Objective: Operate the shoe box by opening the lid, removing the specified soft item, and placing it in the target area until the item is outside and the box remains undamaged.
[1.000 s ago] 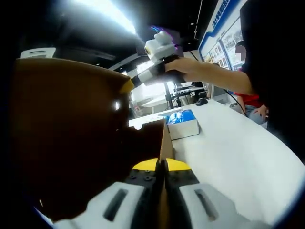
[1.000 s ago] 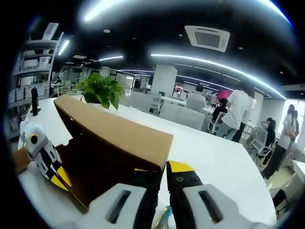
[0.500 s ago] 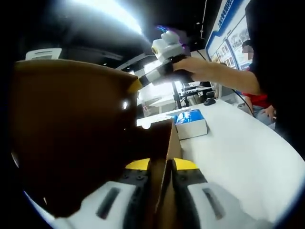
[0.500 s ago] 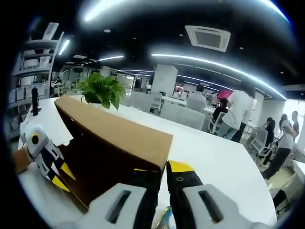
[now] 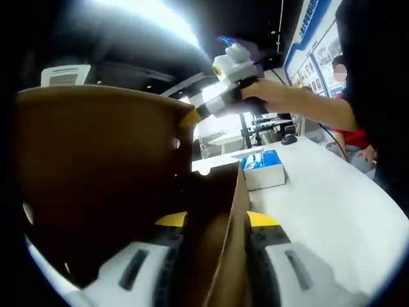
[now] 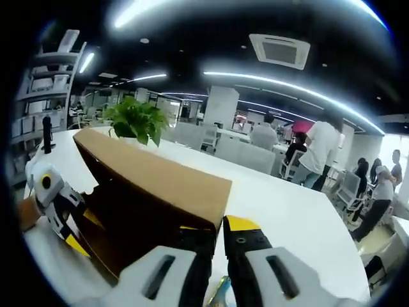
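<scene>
Cardboard lid (image 6: pixel 153 179) is pinched by the right gripper (image 6: pixel 217 240), the left gripper (image 5: pixel 214 224) straddles the box wall (image 5: pixel 227 243) with jaws apart, and its view adds a blue-white carton (image 5: pixel 263 167) on the table (image 5: pixel 319 217).

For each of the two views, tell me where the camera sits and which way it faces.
Left gripper view: rides the left claw, straddling the brown cardboard shoe box wall, facing the right claw and the person's arm.
Right gripper view: rides the right claw at the raised lid edge, facing an office with a green potted plant.
Both share the box and the opposite claw.
</scene>
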`<state>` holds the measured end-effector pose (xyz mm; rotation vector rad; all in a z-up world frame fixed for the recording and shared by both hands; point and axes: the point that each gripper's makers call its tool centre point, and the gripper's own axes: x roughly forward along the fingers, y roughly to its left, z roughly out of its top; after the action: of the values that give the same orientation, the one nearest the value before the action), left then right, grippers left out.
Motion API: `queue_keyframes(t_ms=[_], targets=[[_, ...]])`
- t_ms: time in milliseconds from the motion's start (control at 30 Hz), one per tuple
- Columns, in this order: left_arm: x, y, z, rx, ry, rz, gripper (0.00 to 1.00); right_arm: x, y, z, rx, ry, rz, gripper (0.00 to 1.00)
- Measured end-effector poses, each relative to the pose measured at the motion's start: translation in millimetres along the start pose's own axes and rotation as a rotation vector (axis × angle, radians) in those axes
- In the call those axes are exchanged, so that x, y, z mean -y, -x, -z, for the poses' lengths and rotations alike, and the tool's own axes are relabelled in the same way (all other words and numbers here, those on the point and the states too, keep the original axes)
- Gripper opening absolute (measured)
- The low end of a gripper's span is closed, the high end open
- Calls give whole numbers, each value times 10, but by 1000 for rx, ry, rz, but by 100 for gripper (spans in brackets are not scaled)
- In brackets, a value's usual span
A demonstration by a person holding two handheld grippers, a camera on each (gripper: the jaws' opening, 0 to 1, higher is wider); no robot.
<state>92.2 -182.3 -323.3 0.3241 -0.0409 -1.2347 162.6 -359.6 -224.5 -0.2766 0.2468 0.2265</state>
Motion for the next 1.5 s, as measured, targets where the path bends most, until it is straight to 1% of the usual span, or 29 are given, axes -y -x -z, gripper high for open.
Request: queue_keyframes(t_ms=[67, 233, 333, 400, 433, 500, 533, 567, 600, 633, 667, 700, 767, 800, 867, 900, 1033, 1067, 1100, 1133, 1167, 1200, 1233, 1300, 1333, 1367, 1400, 1467, 1500], targets=[[-5, 14, -46, 24, 15, -1, 36, 15, 11, 6, -1, -5, 4, 3], [24, 13, -72, 32, 18, 5, 39, 38, 26, 19, -5, -7, 11, 3], [95, 7, -150, 30, 18, 15, 44, 44, 20, 23, -3, -10, 14, 3], [159, 16, -215, 36, -1, 26, 44, 37, 25, 21, -3, -13, 14, 3], [185, 26, -248, 53, 4, 36, 44, 37, 22, 19, -2, -17, 16, 3], [226, 40, -278, 47, 20, 47, 44, 36, 22, 13, -2, -22, 17, 3], [265, 56, -306, 15, 3, 50, 45, 34, 26, 7, 0, -29, 17, 3], [298, 72, -364, 4, -6, 55, 46, 32, 21, 12, 0, -28, 18, 3], [355, 107, -478, 7, -1, 61, 48, 33, 22, 15, 0, -21, 21, 3], [400, 131, -542, 4, -8, 71, 49, 29, 24, 13, 1, -19, 23, 3], [449, 176, -645, -7, -29, 76, 52, 22, 29, 9, 6, -25, 21, 3], [472, 203, -710, -12, -39, 79, 54, 20, 36, 7, 7, -27, 22, 3], [495, 286, -870, -23, -43, 79, 56, 24, 38, 9, 13, -35, 21, 3], [498, 325, -923, -27, -48, 80, 57, 25, 36, 12, 14, -33, 21, 3], [476, 453, -1069, -50, -83, 65, 59, 19, 32, 9, 16, -30, 20, 3], [457, 497, -1115, -64, -98, 57, 59, 17, 35, 4, 18, -30, 17, 3], [280, 686, -1437, -90, -153, 16, 61, 5, 40, -9, 21, -22, 13, 3], [247, 702, -1450, -95, -161, 11, 61, 6, 40, -9, 21, -20, 12, 3], [144, 751, -1488, -131, -205, -5, 61, 7, 41, -10, 22, -21, 10, 3], [81, 775, -1524, -149, -227, -14, 61, 8, 41, -10, 23, -23, 8, 3], [-41, 809, -1574, -184, -257, -35, 61, 4, 40, -13, 21, -21, 6, 3], [-111, 823, -1613, -199, -271, -40, 61, 4, 40, -15, 21, -21, 5, 3], [-195, 837, -1652, -223, -265, -32, 61, -4, 32, -15, 21, -23, 3, 3], [-358, 851, -1653, -278, -263, -41, 61, -10, 29, -19, 20, -14, 4, 3], [-487, 835, -1656, -313, -275, -57, 61, -20, 30, -27, 22, -14, 2, 3], [-556, 829, -1647, -337, -285, -59, 61, -13, 22, -20, 21, -14, 1, 3], [-642, 812, -1596, -388, -283, -62, 62, -9, 21, -21, 23, -18, -1, 3], [-754, 792, -1543, -447, -295, -64, 62, -9, 27, -27, 23, -20, -4, 3], [-833, 772, -1508, -475, -281, -69, 61, -11, 27, -25, 24, -22, -4, 3]])
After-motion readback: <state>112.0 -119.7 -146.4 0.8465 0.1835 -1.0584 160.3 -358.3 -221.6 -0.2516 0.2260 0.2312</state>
